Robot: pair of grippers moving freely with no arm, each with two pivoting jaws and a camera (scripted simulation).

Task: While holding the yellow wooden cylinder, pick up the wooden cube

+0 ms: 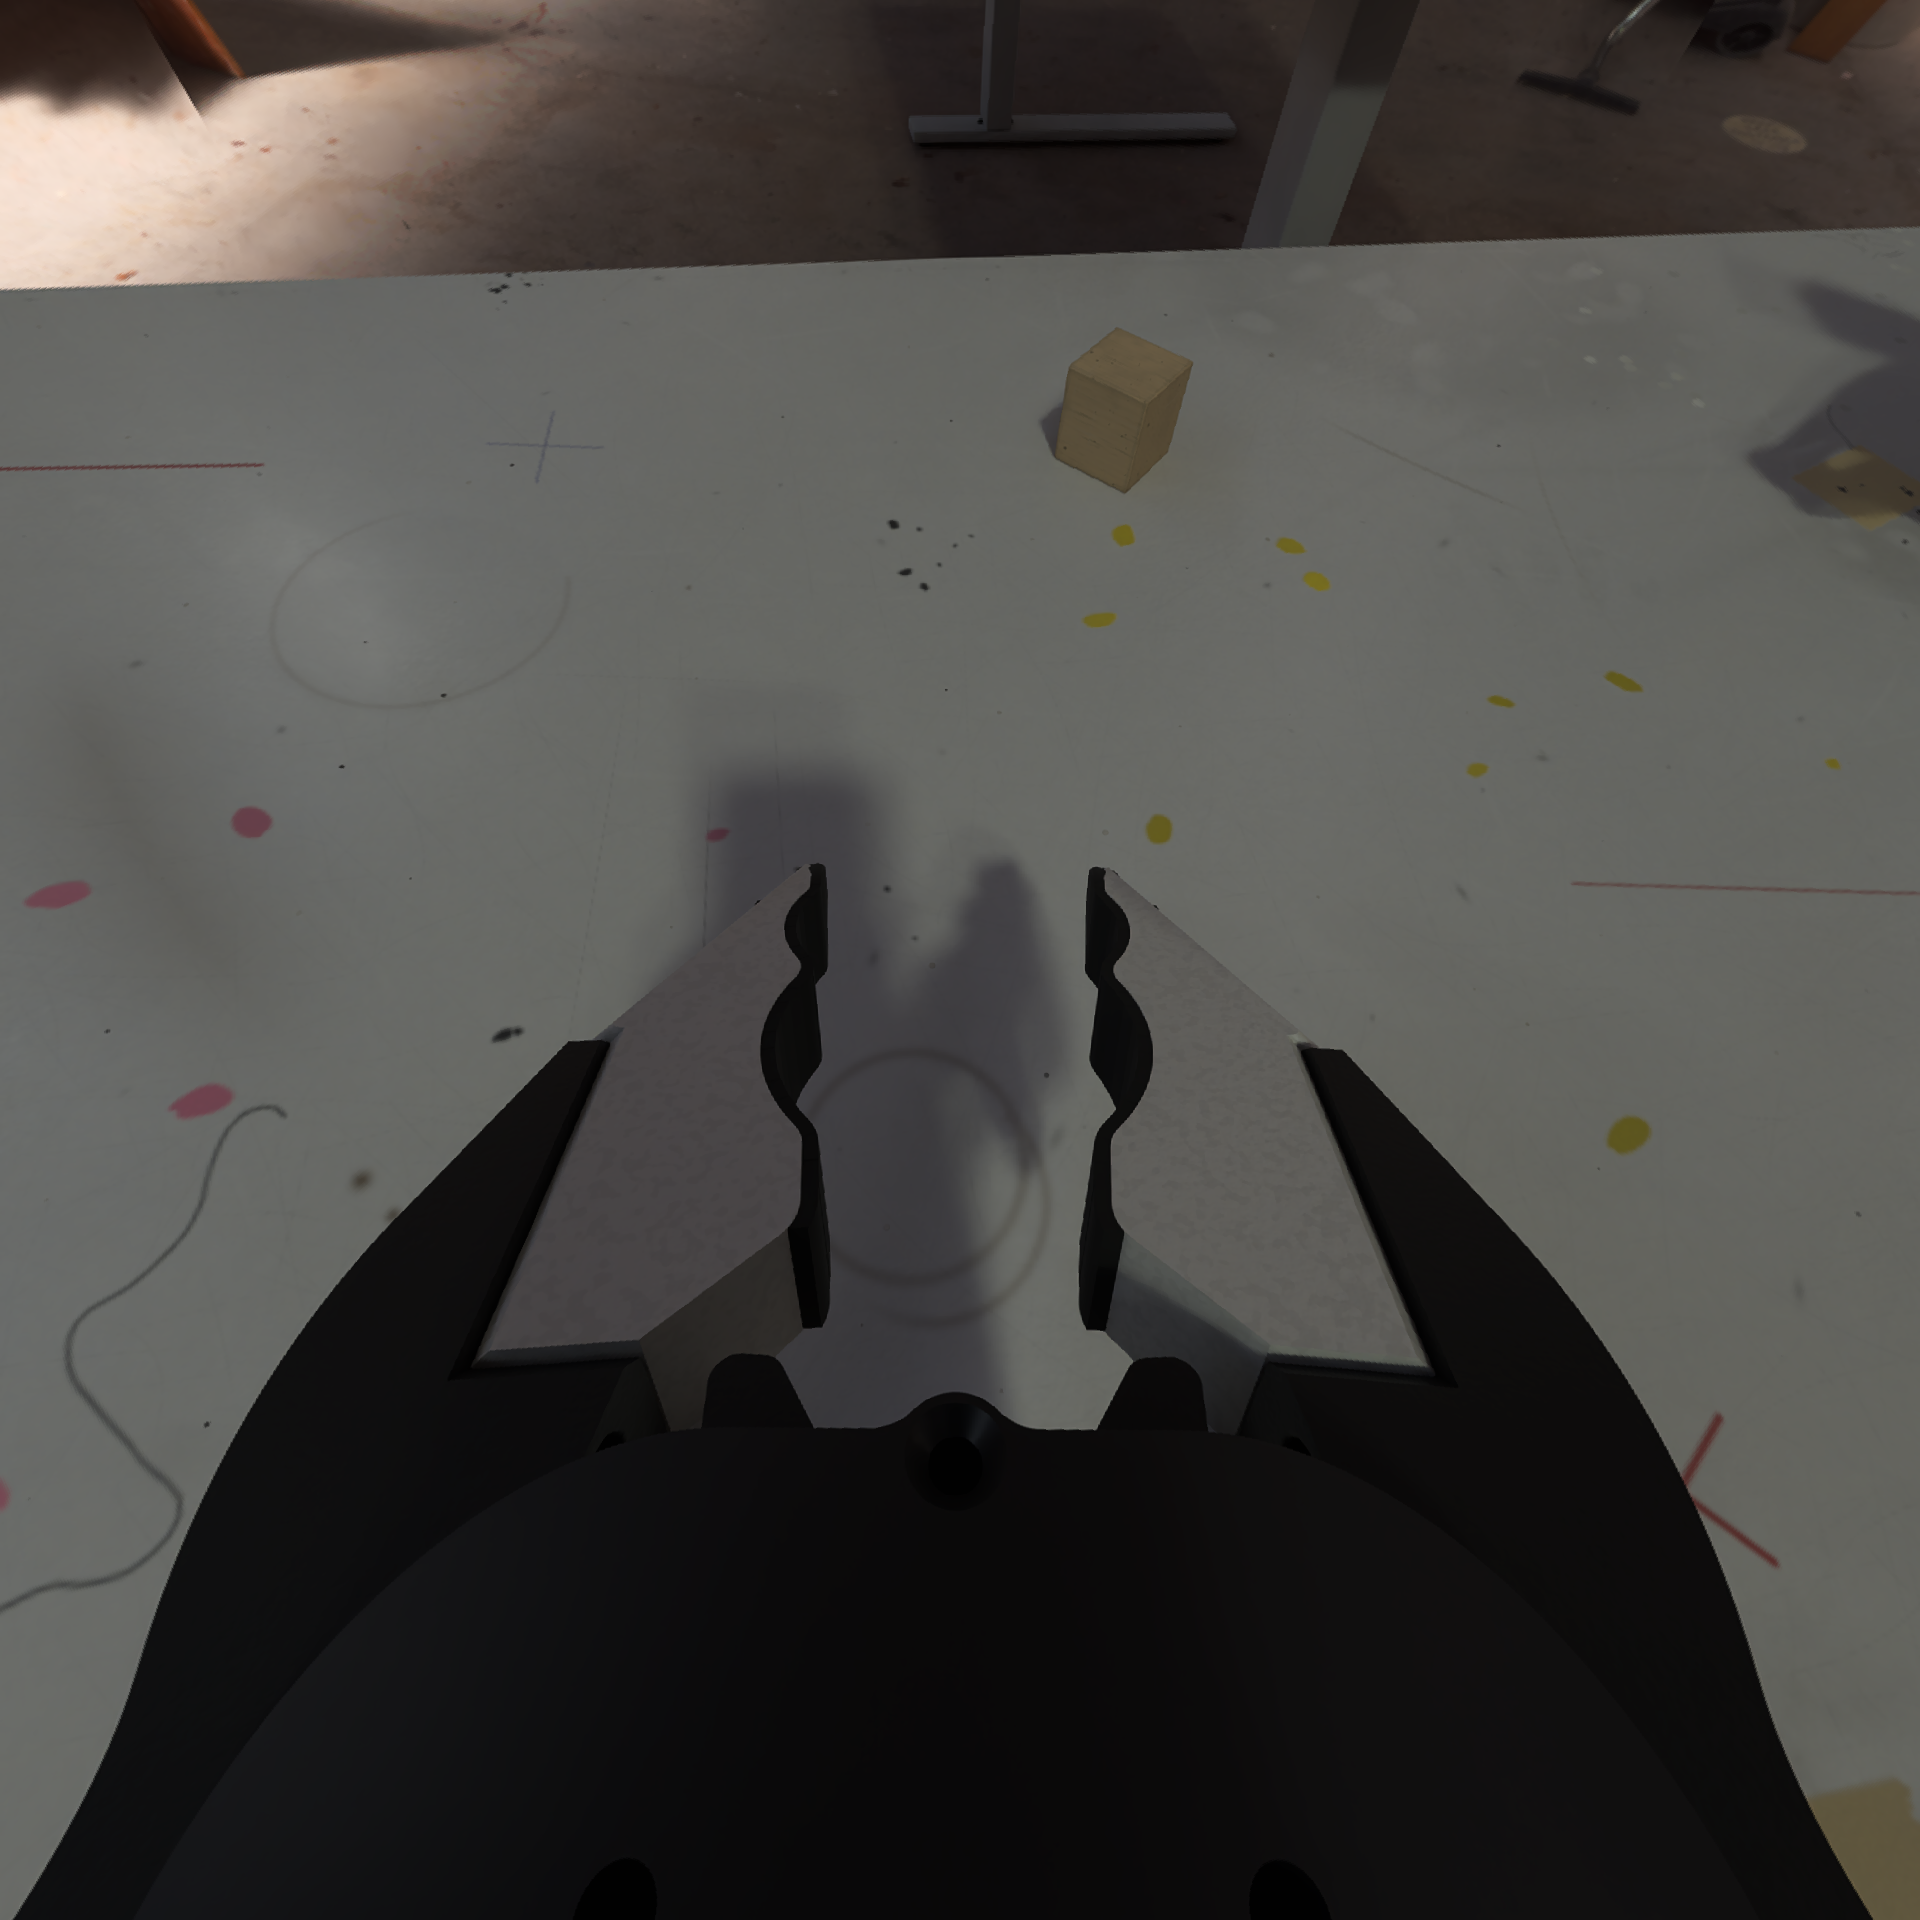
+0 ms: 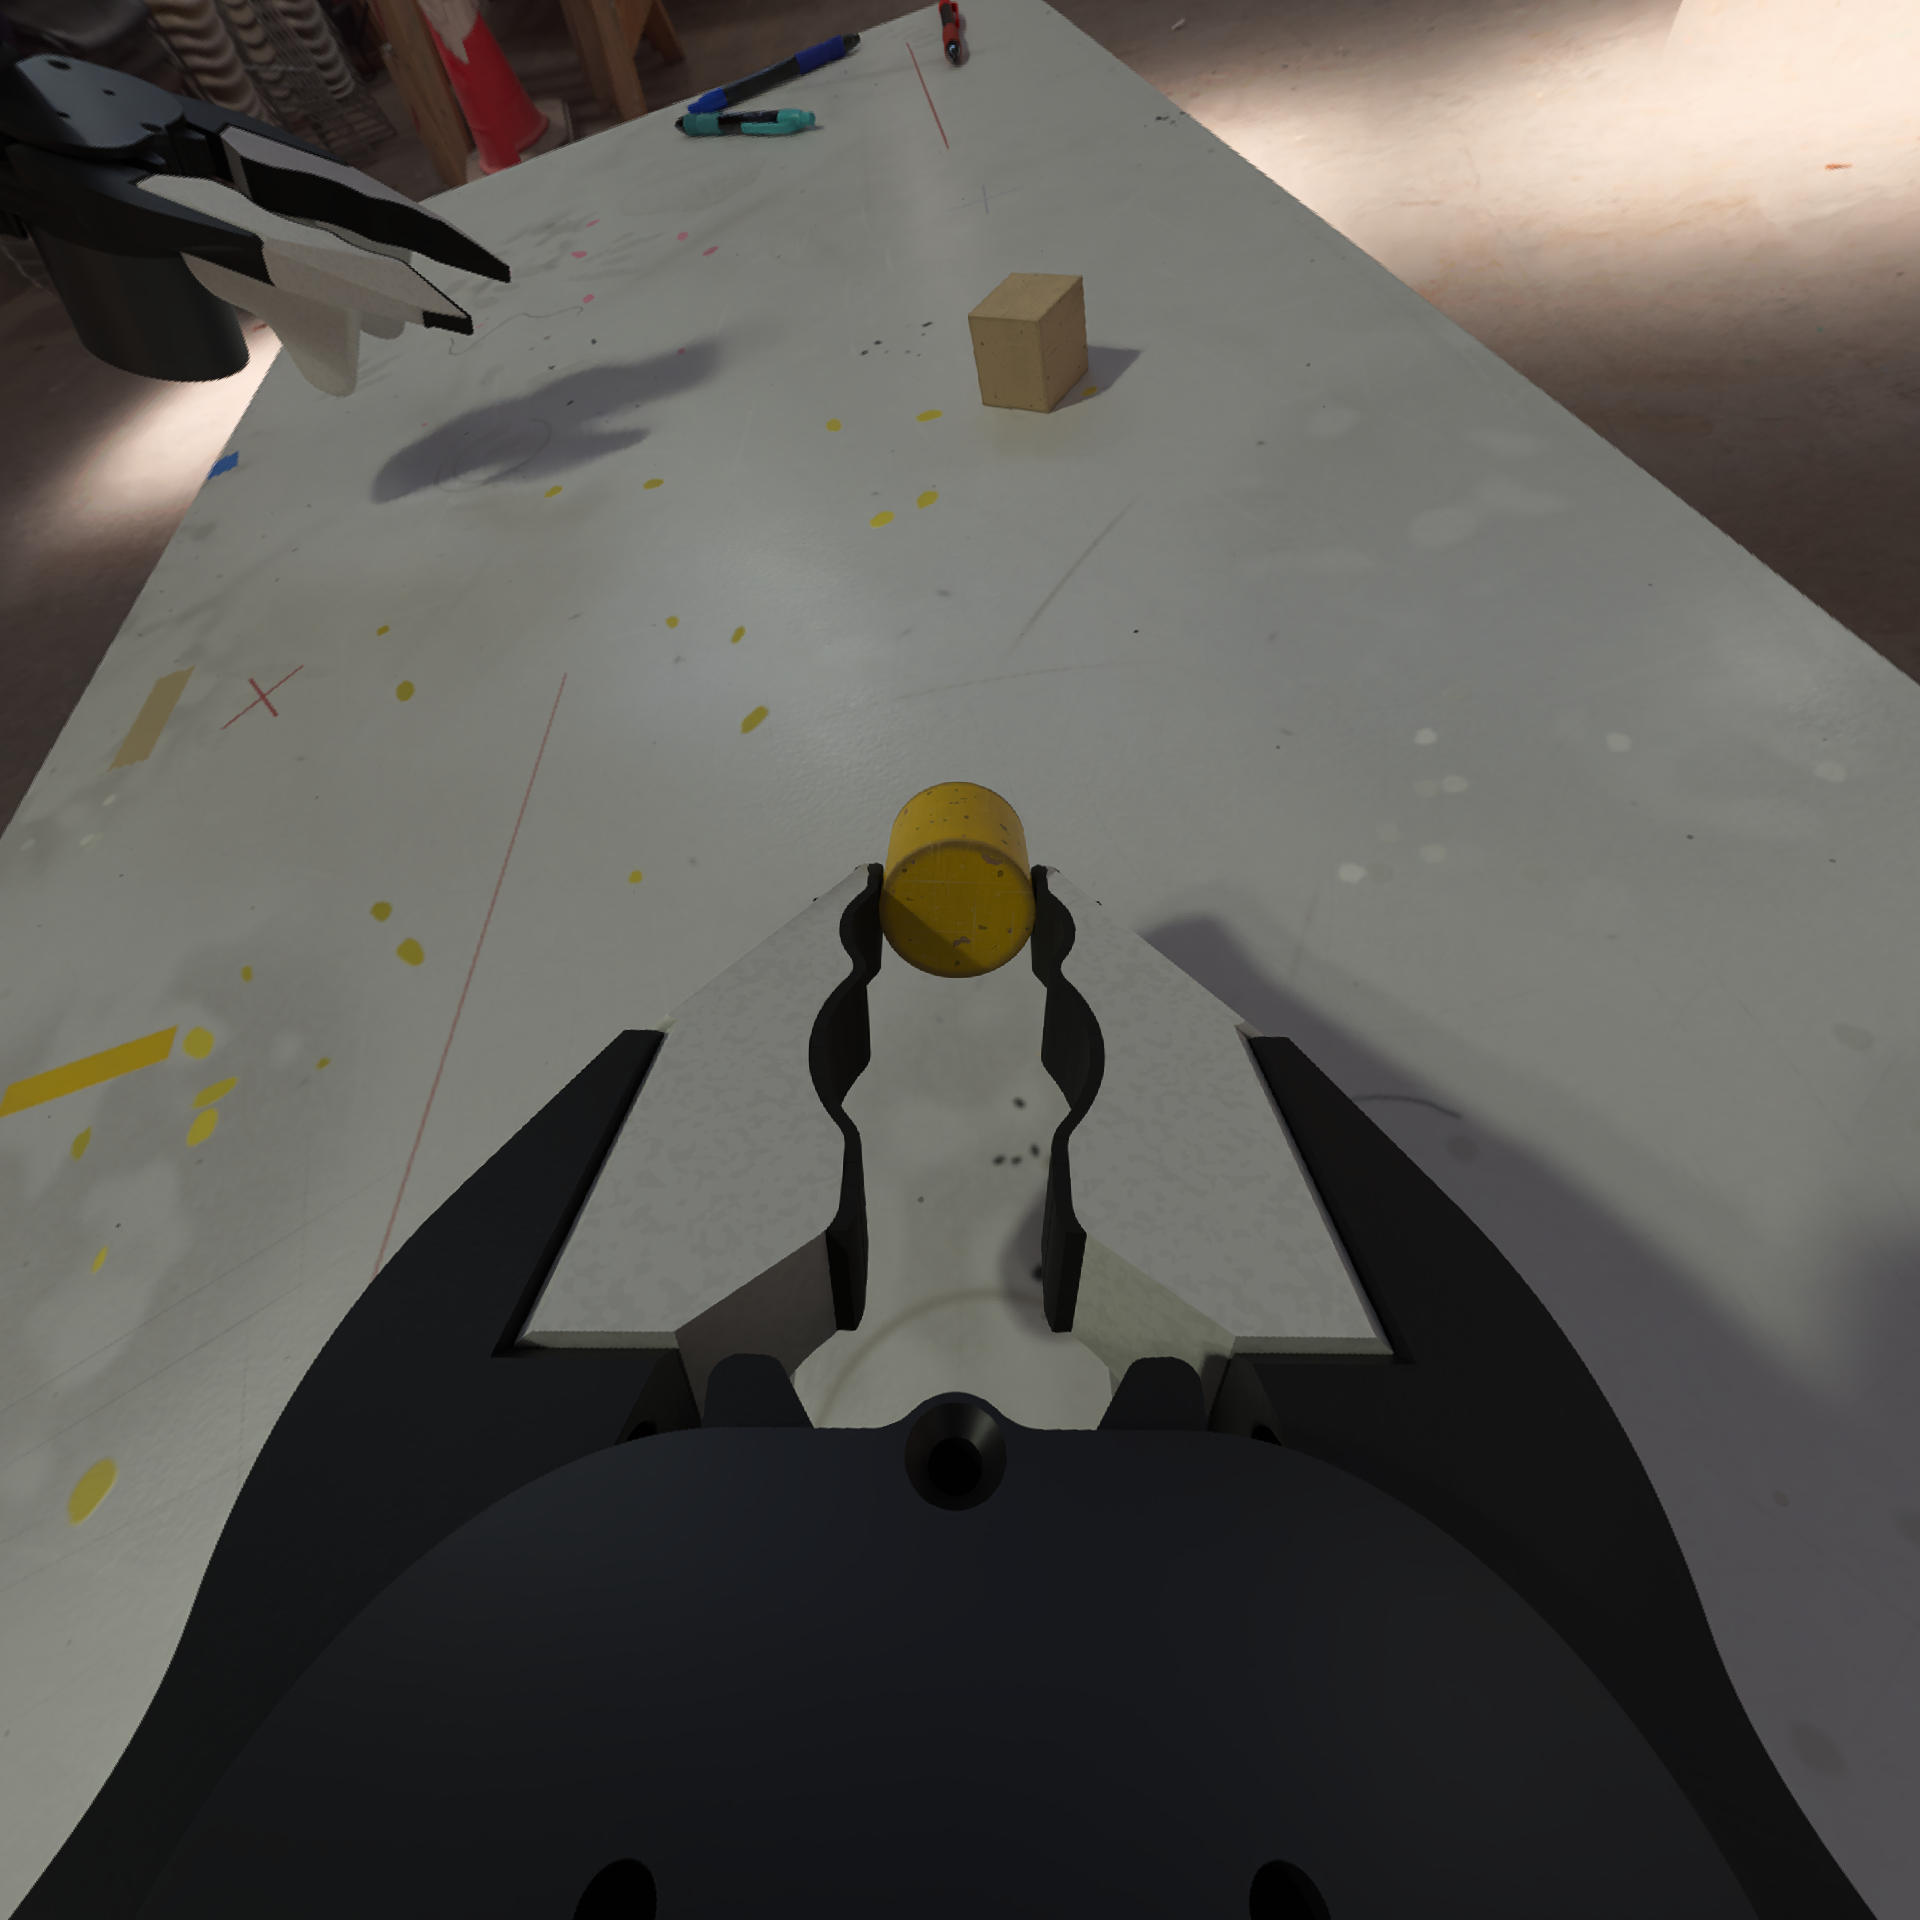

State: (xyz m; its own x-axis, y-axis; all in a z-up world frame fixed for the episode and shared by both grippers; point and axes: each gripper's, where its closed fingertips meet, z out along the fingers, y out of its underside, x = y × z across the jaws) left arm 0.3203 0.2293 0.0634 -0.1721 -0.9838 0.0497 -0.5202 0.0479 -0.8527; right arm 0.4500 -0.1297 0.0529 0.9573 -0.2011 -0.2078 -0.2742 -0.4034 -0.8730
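Note:
My right gripper [image 2: 956, 883] is shut on the yellow wooden cylinder [image 2: 956, 883], held at the fingertips above the white table [image 2: 1247, 644]. The pale wooden cube [image 2: 1029, 341] stands on the table farther ahead, near the right edge. In the left wrist view the cube [image 1: 1124, 408] stands ahead and slightly right, near the table's far edge. My left gripper [image 1: 956, 883] is open and empty, hovering above the table well short of the cube. It also shows in the right wrist view [image 2: 473, 296] at upper left, above the table's left edge.
Blue and teal pens [image 2: 748, 120] and a red pen [image 2: 951, 31] lie at the table's far end. Paint spots and drawn lines mark the tabletop. The table's far edge [image 1: 935, 272] lies just beyond the cube in the left wrist view. Floor and a table leg [image 1: 1325, 125] lie beyond.

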